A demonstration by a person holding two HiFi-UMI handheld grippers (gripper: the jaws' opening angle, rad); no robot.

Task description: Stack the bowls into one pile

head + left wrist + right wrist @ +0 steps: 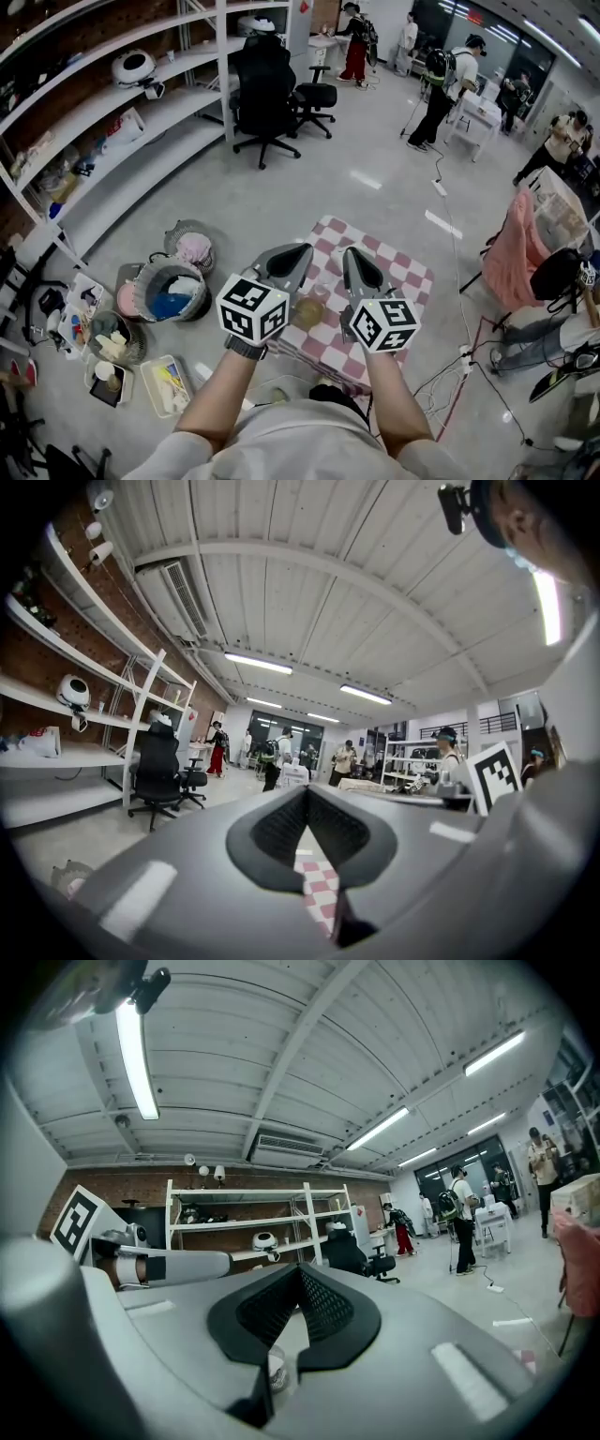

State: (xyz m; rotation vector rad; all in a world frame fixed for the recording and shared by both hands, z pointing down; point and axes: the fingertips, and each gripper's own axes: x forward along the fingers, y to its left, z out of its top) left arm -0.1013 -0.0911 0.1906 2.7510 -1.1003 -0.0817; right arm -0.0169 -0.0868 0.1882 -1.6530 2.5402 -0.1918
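The left claw (298, 255) and right claw (356, 259) hover pressed together, empty, over the pink-and-white checked tabletop (405, 270). Between them on it sit clear glass bowls (307, 311); whether they form one pile is unclear.

No legible text, labels, brands or numbers visible in any view.

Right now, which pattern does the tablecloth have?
The tablecloth has pink-and-white checks; the head view shows it best.
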